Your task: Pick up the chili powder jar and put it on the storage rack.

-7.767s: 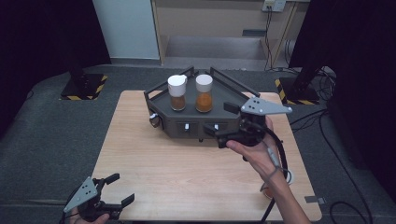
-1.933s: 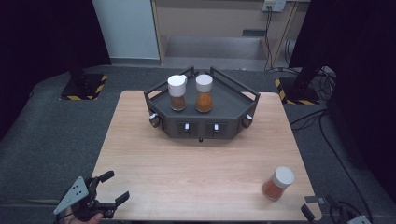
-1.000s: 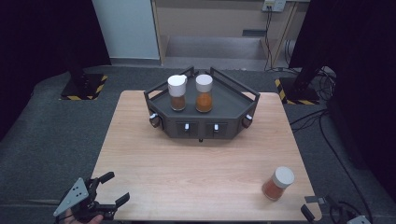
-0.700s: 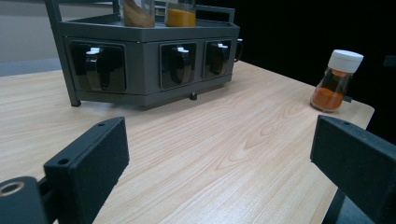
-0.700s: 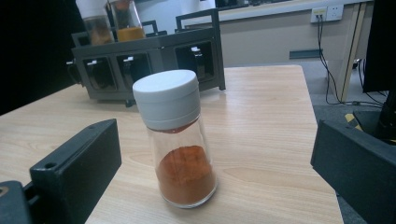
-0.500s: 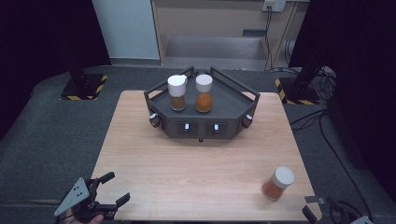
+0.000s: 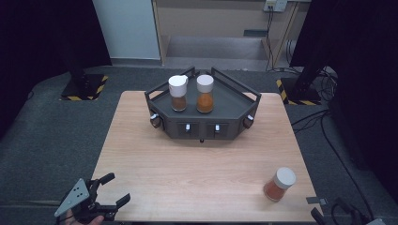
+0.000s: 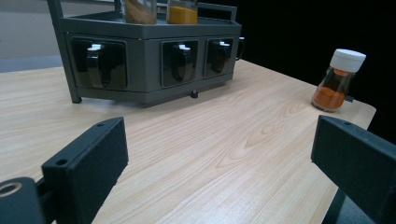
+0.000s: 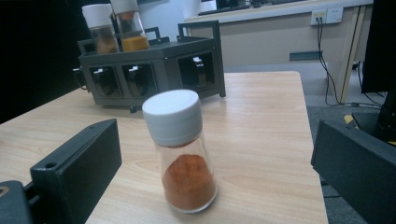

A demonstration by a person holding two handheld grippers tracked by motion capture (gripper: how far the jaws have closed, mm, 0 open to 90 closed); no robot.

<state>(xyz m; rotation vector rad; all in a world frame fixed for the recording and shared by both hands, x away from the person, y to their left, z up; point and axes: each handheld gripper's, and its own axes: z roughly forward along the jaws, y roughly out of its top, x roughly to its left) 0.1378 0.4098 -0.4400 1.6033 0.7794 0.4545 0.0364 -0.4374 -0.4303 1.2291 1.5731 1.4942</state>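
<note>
A pale wooden table [image 7: 197, 168] stands on grey carpet in a dark-curtained room, a grey rack [image 7: 202, 112] holding two jars at its far edge. The spice jar [image 7: 279, 183] stands upright near the right front corner, unmoved. The left gripper [image 7: 112, 191] hangs wide open at the left front corner, barely shifted; the right gripper [image 9: 210, 168] gapes around the jar, untouching.

You find no text, label, brand or number to read here. The jars [image 7: 279, 184] carry none, nor does the rack [image 7: 202, 112]. The one sign is yellow-and-black hazard striping on the floor plates [image 7: 83, 87].
</note>
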